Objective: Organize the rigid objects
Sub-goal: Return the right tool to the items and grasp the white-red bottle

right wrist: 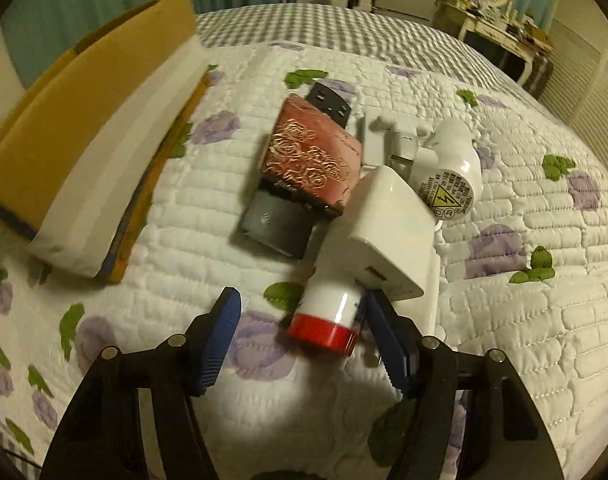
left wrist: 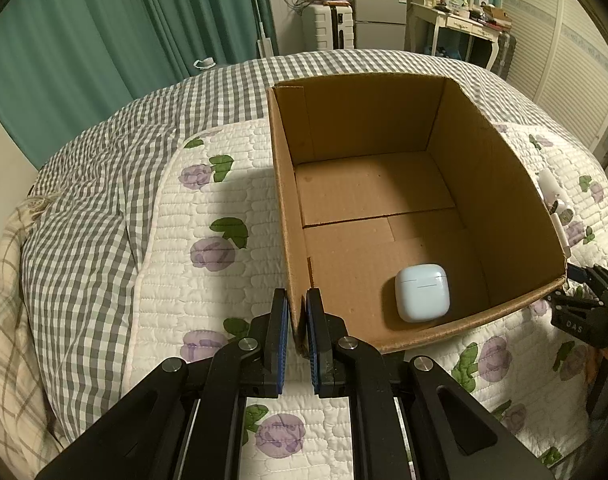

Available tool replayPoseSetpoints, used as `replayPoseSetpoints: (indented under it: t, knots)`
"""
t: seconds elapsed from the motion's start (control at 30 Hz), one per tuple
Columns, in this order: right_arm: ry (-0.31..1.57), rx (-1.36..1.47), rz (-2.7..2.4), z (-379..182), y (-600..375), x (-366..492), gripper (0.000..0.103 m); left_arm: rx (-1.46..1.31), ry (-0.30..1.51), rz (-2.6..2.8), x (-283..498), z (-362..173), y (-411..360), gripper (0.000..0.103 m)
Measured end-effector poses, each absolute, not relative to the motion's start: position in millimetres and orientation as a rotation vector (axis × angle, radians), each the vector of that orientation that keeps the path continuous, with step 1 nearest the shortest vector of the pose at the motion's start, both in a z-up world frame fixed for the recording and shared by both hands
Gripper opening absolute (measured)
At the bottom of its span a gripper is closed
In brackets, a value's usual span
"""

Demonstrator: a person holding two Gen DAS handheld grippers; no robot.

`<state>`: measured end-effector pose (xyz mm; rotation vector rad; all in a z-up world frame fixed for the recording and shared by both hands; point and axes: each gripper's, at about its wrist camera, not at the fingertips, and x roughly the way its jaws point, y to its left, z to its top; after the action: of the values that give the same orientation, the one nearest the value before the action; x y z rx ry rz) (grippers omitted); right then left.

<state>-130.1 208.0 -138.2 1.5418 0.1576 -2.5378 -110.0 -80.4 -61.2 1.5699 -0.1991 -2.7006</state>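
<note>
An open cardboard box [left wrist: 368, 128] stands on the bed, with a white earbud case [left wrist: 422, 298] on its floor near the front right corner. My left gripper [left wrist: 297, 300] is shut on the box's near left corner wall. In the right wrist view, a white bottle with a red cap [right wrist: 328, 312] lies between the fingers of my right gripper [right wrist: 300, 300], close against the right finger; the left finger stands apart from it, so the gripper is open. Behind the bottle lie a white charger [right wrist: 388, 224], a pink rose-patterned box [right wrist: 312, 156], a black block [right wrist: 274, 224] and a white round adapter [right wrist: 448, 176].
The pile rests on a floral quilt [right wrist: 504, 320] over a grey checked blanket [left wrist: 104, 180]. The cardboard box [right wrist: 84, 120] stands left of the pile. A black multi-socket piece [right wrist: 330, 104] lies behind the pink box. Green curtains [left wrist: 124, 40], a suitcase [left wrist: 328, 28] and a dressing table [left wrist: 456, 20] stand beyond the bed.
</note>
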Motion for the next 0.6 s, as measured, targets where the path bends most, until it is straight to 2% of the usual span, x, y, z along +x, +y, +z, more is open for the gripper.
replayPoseSetpoints:
  t: [0.2, 0.3, 0.43, 0.47, 0.6]
  knots:
    - [0.155, 1.574, -2.538, -145, 205, -143, 0.066, 1.572, -0.188, -2.703, -110, -61, -80, 0.009]
    - [0.061, 1.584, -2.504, -151, 210, -153, 0.064, 1.572, -0.191, -2.701, -110, -61, -79, 0.009]
    - [-0.082, 1.622, -2.466, -158, 223, -167, 0.040, 1.570, -0.192, -2.701, -110, -61, -79, 0.009]
    - [-0.082, 1.621, -2.479, -157, 225, -166, 0.037, 1.570, -0.194, -2.701, -110, -62, -79, 0.009]
    - [-0.046, 1.597, -2.511, -151, 222, -157, 0.036, 1.569, -0.194, -2.701, -110, -62, -79, 0.009]
